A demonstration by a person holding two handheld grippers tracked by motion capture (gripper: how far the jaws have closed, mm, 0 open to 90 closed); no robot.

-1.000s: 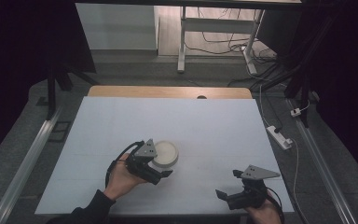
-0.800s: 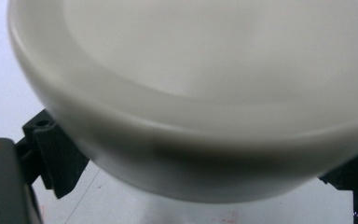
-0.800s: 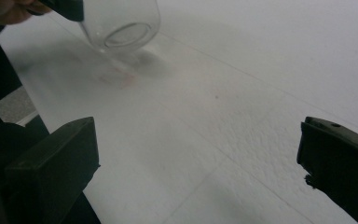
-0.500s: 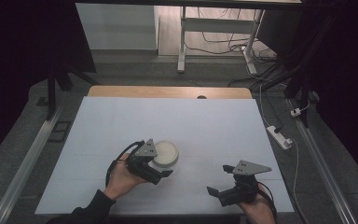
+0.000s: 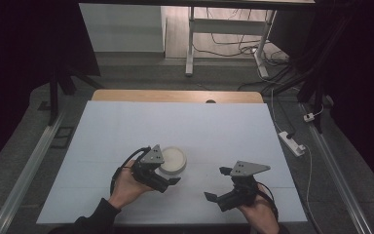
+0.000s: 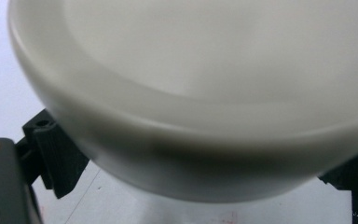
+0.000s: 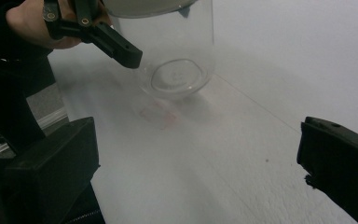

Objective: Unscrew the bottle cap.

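Note:
A clear glass jar [image 7: 179, 60] stands on the white table [image 5: 199, 126] with a white rounded lid [image 5: 174, 158] on top of it. My left gripper [image 5: 170, 171] reaches in from the lid's near left side. In the left gripper view the lid [image 6: 191, 93] sits between the two jaws of that gripper [image 6: 200, 179], which appears shut on it. One of its fingers [image 7: 121, 49] shows in front of the glass in the right gripper view. My right gripper [image 5: 215, 184] hovers to the right of the jar, open and pointing at it, with nothing between its jaws [image 7: 196, 168].
A wooden strip [image 5: 175, 96] borders the table's far edge. On the floor to the right lies a white power strip [image 5: 292, 142]. Metal rails run along both sides of the table. A faint reddish mark [image 7: 158, 116] is on the sheet beside the jar.
My right gripper has moved left and slightly forward toward the jar. The left gripper and the lid have stayed in place.

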